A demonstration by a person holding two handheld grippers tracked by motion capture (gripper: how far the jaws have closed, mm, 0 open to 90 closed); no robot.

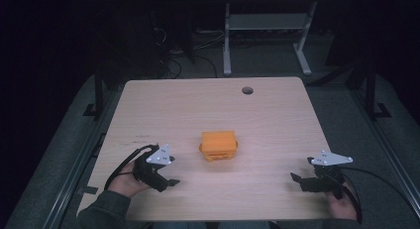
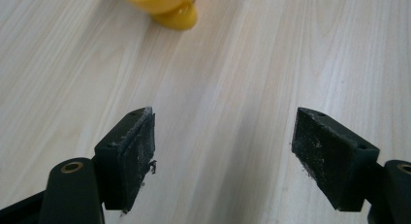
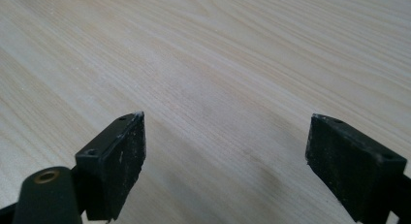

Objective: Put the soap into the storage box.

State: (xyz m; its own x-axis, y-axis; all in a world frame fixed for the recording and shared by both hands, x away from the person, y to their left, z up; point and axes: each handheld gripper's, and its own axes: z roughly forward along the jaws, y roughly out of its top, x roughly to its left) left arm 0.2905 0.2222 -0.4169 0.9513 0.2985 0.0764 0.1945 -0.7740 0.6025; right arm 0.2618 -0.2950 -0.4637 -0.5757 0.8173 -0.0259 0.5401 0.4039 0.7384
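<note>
The left claw [image 1: 171, 181] hovers low over the near left part of the bench [image 1: 277, 125], held in a hand [image 1: 130, 182] whose sleeve comes in from the near edge. Its jaws stand wide apart, with bare wood grain between them in the left gripper view and nothing gripped [image 2: 223, 141]. A grey three-cornered plate sits on top of it and a black cable loops away behind it.

Just ahead of the left claw and a little to its right, near but apart from it, sits an orange box [image 1: 218, 145]. It is a small, blocky thing with a flat, lighter orange top, rounded corners and a fuller rim or base bulging around its lower part; it looks like a closed, lidded container, and what it holds cannot be told. In the left gripper view its glossy yellow-orange underside and a rounded foot or knob [image 2: 167, 8] show at the upper edge, beyond the left jaw's tip, resting on the bench.

The right claw [image 1: 297, 179] is well apart from the box, off to the box's right and nearer the person, close to the near right edge of the bench. Its jaws also stand wide, framing plain pale wood in the right gripper view [image 3: 225, 151], gripping nothing.
</note>
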